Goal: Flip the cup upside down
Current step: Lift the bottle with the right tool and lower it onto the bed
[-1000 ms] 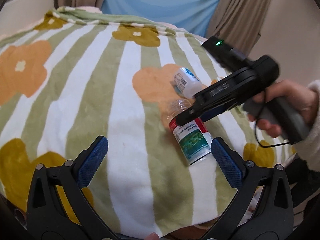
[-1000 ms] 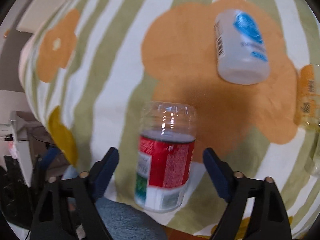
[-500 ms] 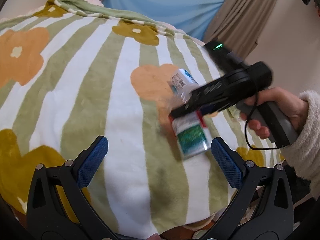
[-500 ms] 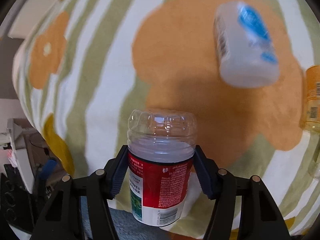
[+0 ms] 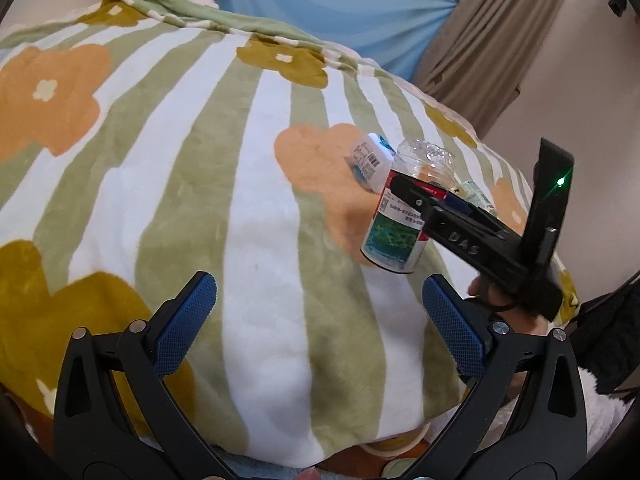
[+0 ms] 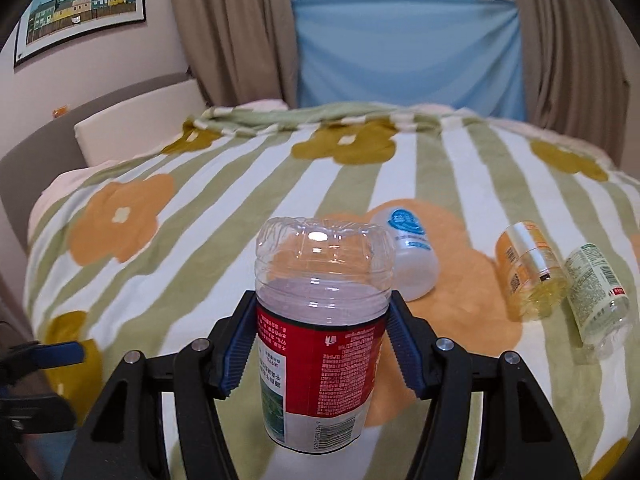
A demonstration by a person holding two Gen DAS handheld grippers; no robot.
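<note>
Right wrist view: right gripper (image 6: 322, 350), black frame with blue ribbed pads, fingers (image 6: 236, 356) pressed against both sides of the cup (image 6: 320, 320). Cup is a cut-down clear plastic bottle, lumpy moulded base uppermost, cut rim at the bottom; red and white printed label wraps its lower half, barcode near the rim. It stands roughly upright between the pads, held above the blanket (image 6: 224, 208). Blanket is plush fleece, green and white stripes with orange and mustard flower shapes, spread over a bed.

Behind the cup, lying on its side on an orange flower: white plastic cup (image 6: 412, 252) with blue print. To the right, also on their sides, side by side: an orange-labelled clear cup (image 6: 528, 268) and a green-labelled clear cup (image 6: 596, 300).

Left wrist view: left gripper (image 5: 316, 324), fingers (image 5: 188, 320) spread wide with nothing between them, over the near blanket (image 5: 200, 160). Same cup (image 5: 400, 220) seen ahead to the right, clamped by the right gripper (image 5: 404, 188), green indicator light lit on its body.
</note>
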